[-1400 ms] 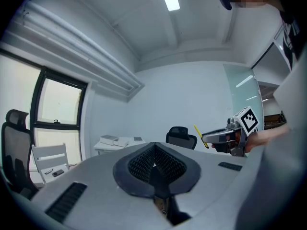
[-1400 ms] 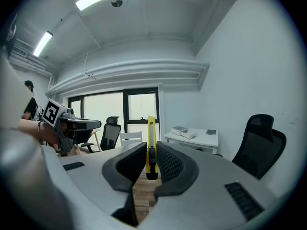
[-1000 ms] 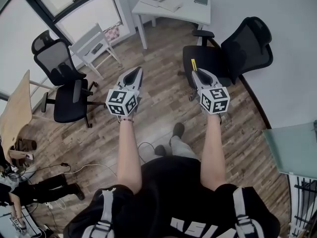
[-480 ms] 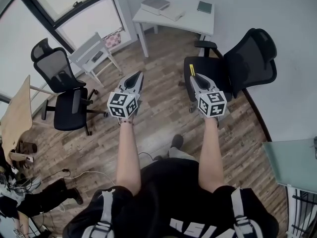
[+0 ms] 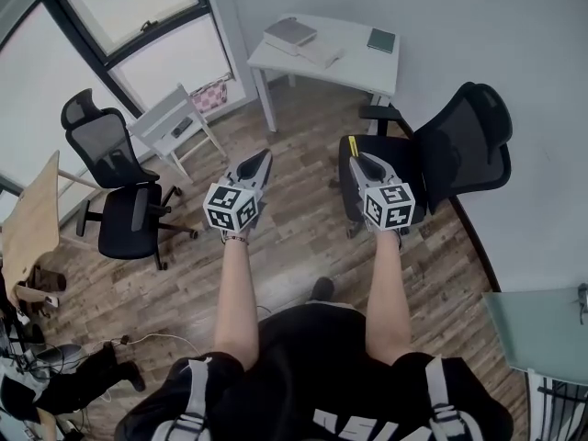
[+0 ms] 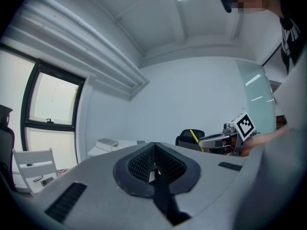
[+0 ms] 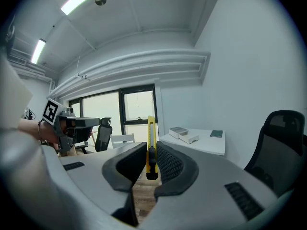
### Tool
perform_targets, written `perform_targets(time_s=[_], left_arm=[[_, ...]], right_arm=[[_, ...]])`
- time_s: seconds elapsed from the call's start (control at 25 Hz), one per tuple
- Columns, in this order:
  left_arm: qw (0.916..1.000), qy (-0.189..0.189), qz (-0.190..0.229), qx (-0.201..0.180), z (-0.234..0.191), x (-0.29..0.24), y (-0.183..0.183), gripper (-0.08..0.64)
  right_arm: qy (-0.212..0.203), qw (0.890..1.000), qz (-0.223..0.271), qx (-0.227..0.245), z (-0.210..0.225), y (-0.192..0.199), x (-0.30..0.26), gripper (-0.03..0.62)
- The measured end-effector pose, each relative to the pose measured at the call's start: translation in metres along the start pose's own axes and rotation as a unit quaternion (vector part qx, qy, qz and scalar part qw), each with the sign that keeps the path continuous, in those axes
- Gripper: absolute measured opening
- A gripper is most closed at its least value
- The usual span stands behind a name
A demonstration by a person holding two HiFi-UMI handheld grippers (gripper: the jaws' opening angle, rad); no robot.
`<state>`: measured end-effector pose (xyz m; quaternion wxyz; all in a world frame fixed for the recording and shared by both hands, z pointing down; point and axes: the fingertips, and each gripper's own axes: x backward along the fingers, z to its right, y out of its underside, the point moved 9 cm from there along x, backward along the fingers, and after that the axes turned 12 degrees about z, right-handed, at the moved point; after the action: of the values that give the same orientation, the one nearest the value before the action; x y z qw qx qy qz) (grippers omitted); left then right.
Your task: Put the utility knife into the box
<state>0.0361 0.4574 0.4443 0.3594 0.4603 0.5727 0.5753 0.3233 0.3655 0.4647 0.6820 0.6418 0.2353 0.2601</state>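
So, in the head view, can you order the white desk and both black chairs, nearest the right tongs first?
1. Black chair, just right of the right tongs.
2. White desk, ahead.
3. Other black chair, far left by the window.

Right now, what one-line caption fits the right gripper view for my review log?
Right gripper shut on a yellow utility knife held upright, with a white desk and a window ahead.
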Motion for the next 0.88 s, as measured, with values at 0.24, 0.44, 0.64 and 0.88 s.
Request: perform_targets(time_s=[0.24,0.44,0.64,0.88], left_arm=[[0.9999,-0.009,-0.003,-0.009,0.003,-0.022,0.003,0.025],[0.9998,-0.011,-0.009,-0.014,0.009,-0.033,0.008,0.025],[0.9998,-0.012,-0.006,-0.016,0.009,-0.042,0.008,0.025],[0.9999,-0.008,-0.006,-0.009,-0.002,-0.056,0.014,0.025]], right_arm=[[-0.008,1.000,0.004,0.002,0.025,-0.005,-0.010,0.078],[-0.010,1.000,0.007,0.000,0.041,-0.005,-0.011,0.078],[-0.014,1.000,0.009,0.003,0.047,-0.006,-0.016,0.078],[-0.014,1.000,0.002,0.006,0.052,-0.002,-0.029,0.077]])
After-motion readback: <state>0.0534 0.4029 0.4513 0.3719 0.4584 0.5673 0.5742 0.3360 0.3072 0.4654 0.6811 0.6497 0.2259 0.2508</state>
